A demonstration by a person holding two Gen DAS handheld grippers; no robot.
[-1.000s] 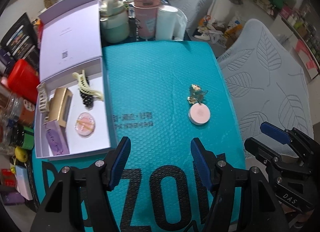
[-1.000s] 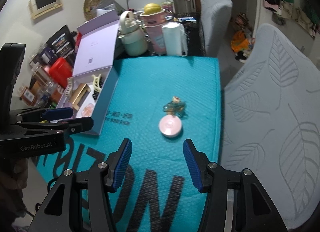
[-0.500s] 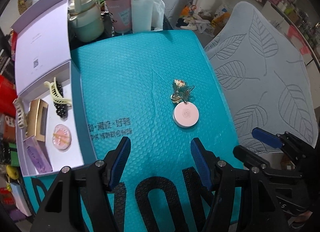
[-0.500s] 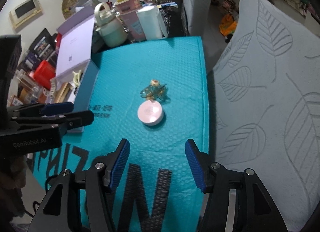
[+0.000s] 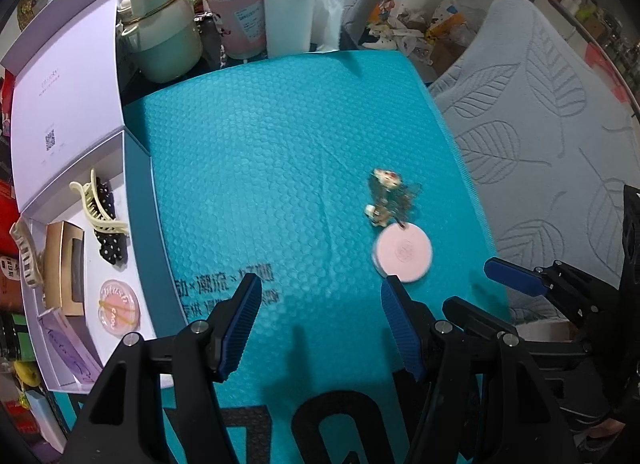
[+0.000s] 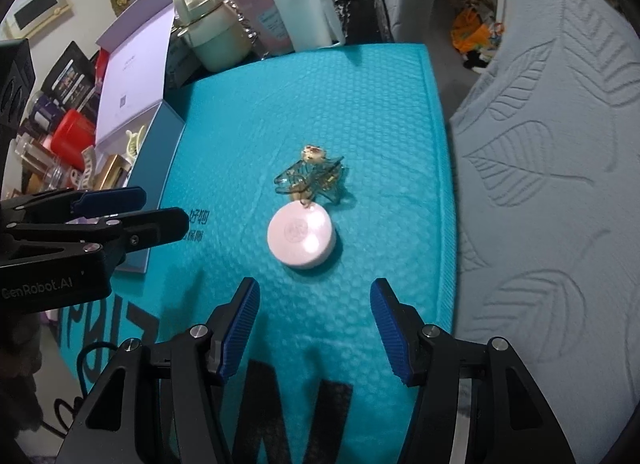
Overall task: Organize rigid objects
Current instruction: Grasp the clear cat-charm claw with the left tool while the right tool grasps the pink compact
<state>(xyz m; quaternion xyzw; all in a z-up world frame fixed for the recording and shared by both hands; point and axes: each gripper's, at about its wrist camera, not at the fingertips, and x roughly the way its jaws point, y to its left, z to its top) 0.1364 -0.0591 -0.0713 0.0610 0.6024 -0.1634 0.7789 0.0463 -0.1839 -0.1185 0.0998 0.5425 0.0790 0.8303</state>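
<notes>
Item: pink round compact (image 6: 302,238) on teal mat (image 6: 360,104), touching a translucent hair clip (image 6: 314,178). Right gripper (image 6: 314,330) angled steeply down just short of it, jaws apart, empty. Left gripper (image 5: 320,328) likewise empty. Risk: clip's ring, possibly overlapping the compact, may drag along.

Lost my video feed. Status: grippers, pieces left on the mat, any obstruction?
Left gripper and right gripper open, empty. Pink round case and teal hair clip on the teal mat, touching, ahead of right gripper. Path clear.
</notes>
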